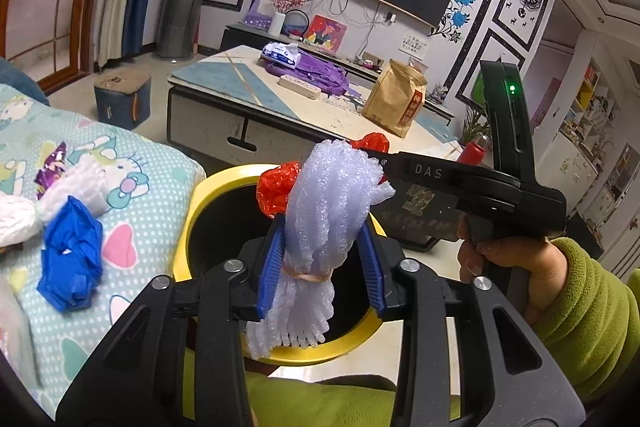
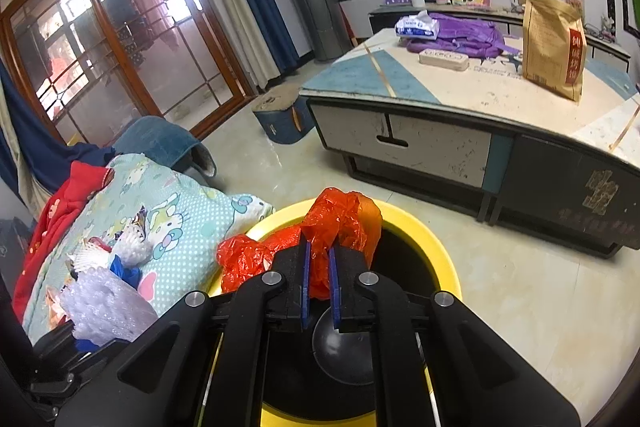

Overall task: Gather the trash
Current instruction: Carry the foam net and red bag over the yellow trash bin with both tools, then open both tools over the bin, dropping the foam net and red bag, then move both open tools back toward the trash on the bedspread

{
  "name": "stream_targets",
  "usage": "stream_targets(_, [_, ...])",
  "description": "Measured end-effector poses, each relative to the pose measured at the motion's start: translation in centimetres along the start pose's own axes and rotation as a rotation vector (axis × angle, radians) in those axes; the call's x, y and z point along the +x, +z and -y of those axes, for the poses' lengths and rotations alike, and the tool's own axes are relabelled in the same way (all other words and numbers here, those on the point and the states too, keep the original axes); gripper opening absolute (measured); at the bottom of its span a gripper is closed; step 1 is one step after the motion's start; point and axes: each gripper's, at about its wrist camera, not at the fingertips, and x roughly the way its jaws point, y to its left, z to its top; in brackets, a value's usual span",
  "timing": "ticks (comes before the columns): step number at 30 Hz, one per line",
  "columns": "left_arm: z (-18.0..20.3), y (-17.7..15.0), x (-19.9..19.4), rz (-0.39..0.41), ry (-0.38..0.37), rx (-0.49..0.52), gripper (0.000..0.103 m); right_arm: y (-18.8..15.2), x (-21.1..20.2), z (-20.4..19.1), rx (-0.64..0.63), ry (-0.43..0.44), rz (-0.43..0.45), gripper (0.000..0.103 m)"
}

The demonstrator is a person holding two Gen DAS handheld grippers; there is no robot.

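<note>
The white foam net bundle with a rubber band round it (image 1: 328, 211), where is it? asks the first child.

"It is in the left gripper (image 1: 322, 227)," says the second. "The two blue pads (image 1: 270, 267) press on its sides and hold it standing up. It hangs right over the dark hole of the round yellow trash bin (image 1: 208, 195)."

"And the crumpled red plastic bag (image 2: 340, 219)?"

"The right gripper (image 2: 320, 247) has it. Its jaws are almost shut, with only a thin bit of bag pinched between them. The rest puffs out at twelve o'clock and spills to nine o'clock over the bin's yellow rim."

"Are the two close?"

"Very close. From the left gripper, the right one comes in from three o'clock, and its tip meets the top of the foam net. The red bag peeks out behind the foam."

"Who holds that gripper?"

"A hand (image 1: 504, 259) in a fuzzy green sleeve (image 1: 580, 299), at four o'clock."

"Is more trash lying about?"

"Yes. At nine o'clock from the left gripper, a scrunched blue plastic bag (image 1: 72, 251) lies on the light blue cartoon-cat quilt (image 1: 152, 187), just beside another white foam net (image 1: 80, 183)."

"What is far off?"

"At twelve o'clock stands a low blue and cream coffee table (image 1: 224, 79) with a brown paper bag (image 1: 396, 99) on it."
</note>
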Motion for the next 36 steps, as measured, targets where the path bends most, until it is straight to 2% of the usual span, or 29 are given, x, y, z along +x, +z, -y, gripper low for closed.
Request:
stream_targets(6, [-0.1, -0.1, 0.0, -0.006, -0.003, -0.011, 0.047, -0.2, 0.7, 0.6, 0.025, -0.005, -0.022, 0.025])
stream_targets(9, [0.0, -0.1, -0.1, -0.008, -0.002, -0.016, 0.057, -0.1, 0.7, 0.6, 0.032, -0.010, -0.018, 0.032])
stream_targets(10, [0.0, -0.1, -0.2, -0.006, -0.001, -0.015, 0.064, -0.1, 0.7, 0.7, 0.032, -0.009, -0.017, 0.035])
stream_targets(13, [0.1, -0.1, -0.3, -0.002, 0.006, -0.016, 0.079, -0.1, 0.6, 0.6, 0.030, -0.010, -0.015, 0.038])
stream_targets(17, [0.0, 0.2, -0.9, 0.011, 0.026, -0.031, 0.088, 0.0, 0.4, 0.4, 0.020, -0.010, -0.002, 0.043])
stream_targets(23, [-0.7, 0.6, -2.6, 0.051, 0.091, -0.045, 0.092, -0.1, -0.3, -0.7, -0.012, 0.007, 0.024, 0.051])
stream_targets(29, [-1.2, 0.7, -4.2, 0.089, 0.161, -0.050, 0.092, -0.2, -0.9, -2.1, -0.059, 0.029, 0.044, 0.053])
stream_targets(36, [-1.0, 0.9, -5.8, 0.136, 0.209, -0.025, 0.092, -0.6, -2.1, -4.5, -0.122, 0.069, 0.074, 0.056])
